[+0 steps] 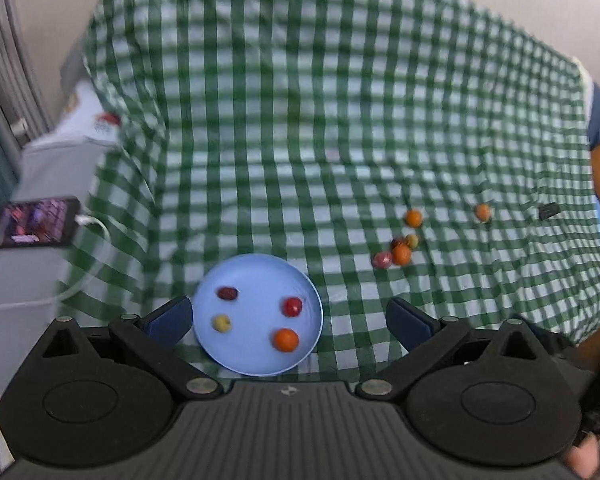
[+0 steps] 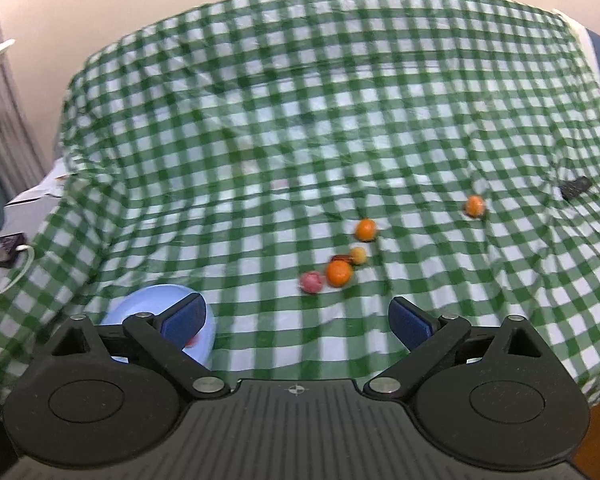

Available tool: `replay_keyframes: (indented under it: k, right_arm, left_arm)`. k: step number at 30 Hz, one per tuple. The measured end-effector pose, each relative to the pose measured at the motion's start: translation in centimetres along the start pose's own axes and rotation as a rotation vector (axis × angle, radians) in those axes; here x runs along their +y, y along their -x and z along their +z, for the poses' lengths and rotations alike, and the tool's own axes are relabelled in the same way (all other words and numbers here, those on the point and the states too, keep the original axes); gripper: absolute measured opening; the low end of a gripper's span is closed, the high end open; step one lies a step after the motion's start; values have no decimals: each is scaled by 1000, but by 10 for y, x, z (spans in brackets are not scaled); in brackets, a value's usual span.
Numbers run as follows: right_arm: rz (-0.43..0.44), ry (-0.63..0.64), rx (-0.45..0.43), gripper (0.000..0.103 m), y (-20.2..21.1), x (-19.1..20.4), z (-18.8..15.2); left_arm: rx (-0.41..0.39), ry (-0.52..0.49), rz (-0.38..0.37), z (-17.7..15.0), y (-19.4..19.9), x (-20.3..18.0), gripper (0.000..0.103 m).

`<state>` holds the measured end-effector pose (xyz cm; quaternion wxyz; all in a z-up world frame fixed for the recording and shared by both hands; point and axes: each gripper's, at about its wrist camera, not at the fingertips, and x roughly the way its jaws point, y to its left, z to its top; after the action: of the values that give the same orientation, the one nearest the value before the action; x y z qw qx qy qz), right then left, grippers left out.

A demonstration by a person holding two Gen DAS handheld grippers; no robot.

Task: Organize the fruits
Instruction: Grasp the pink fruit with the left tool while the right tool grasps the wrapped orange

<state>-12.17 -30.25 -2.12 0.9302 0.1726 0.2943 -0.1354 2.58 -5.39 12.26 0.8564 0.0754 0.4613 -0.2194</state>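
We judge the task nearly half done: four small fruits lie in the round light-blue plastic plate (image 1: pixel 256 268), five wait on the green-checked desk cloth (image 1: pixel 300 120), both jaws wide open, empty

Four fruits (image 1: pixel 286 339) on blue plate (image 1: pixel 256 360); others (image 1: pixel 401 255) clustered apart.

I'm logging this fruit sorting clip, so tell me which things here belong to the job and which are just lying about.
Part of the job:
- blue plate, holding four fruits
- pink fruit
- three oranges, loose on the cloth
- small yellow fruit
- dark red fruit

Just lying about:
- phone on its white cable
- small black object
- checked tablecloth
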Motion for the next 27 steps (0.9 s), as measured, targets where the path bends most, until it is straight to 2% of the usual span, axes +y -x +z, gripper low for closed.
replay_keyframes:
  k: [5, 10, 14, 18, 20, 22, 23, 27]
  right_arm:
    - [-110, -15, -31, 98, -11, -33, 4]
    - [-204, -25, -73, 98, -35, -78, 17]
    - [-262, -37, -109, 98, -77, -115, 34]
    - [-309, -52, -143, 97, -131, -157, 58]
    - [-324, -55, -142, 93, -163, -177, 70]
    - [-305, -43, -130, 80, -195, -192, 80]
    - [-296, -36, -119, 77, -210, -198, 84]
    - [-311, -40, -46, 66, -271, -225, 94]
  left_arm:
    - [32, -58, 17, 8, -73, -25, 103]
    - [77, -235, 37, 10, -141, -73, 103]
    - [63, -365, 45, 3, -195, -107, 103]
    - [75, -382, 0, 5, -247, -127, 103]
    - [106, -367, 1, 10, -273, -134, 103]
    - [126, -343, 6, 14, -298, -136, 103]
    - [132, -334, 7, 18, -307, -138, 103]
    - [152, -339, 9, 24, -337, -149, 103]
